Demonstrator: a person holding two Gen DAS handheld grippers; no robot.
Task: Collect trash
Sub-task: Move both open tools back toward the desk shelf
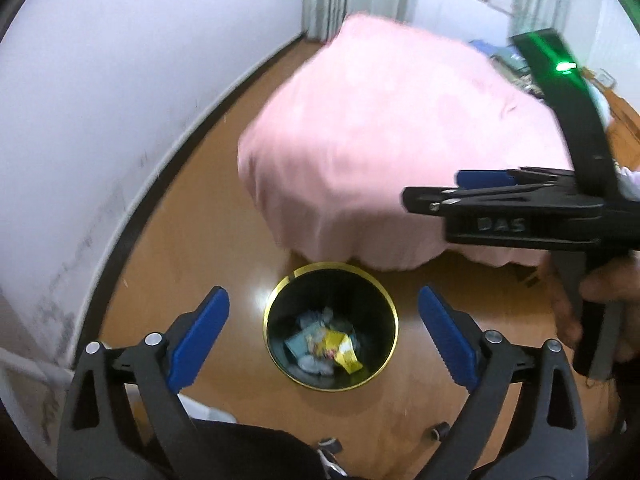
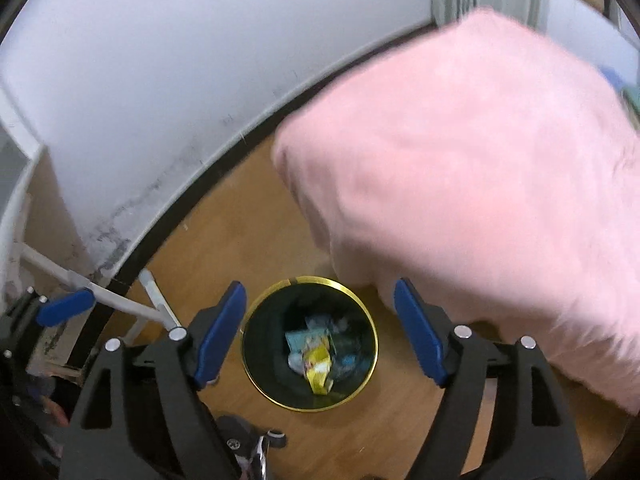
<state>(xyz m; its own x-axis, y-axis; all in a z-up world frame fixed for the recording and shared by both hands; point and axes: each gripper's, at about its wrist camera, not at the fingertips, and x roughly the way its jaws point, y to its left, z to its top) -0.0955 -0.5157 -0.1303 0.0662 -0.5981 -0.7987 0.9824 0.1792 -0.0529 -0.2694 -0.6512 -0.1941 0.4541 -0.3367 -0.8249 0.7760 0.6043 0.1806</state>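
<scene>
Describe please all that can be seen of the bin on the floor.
The bin is round, black inside, with a thin gold rim that shows a small gap at the far side. It stands upright on the wooden floor, close to the pink cover, which hangs near its far edge. It is open, with no lid. At its bottom lies trash: a yellow wrapper, a teal packet and pale crumpled pieces. No gripper touches it.

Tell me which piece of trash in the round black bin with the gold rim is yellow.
The crumpled yellow wrapper, lying on top in the middle of the bin; the pieces around it are teal or pale grey.
</scene>
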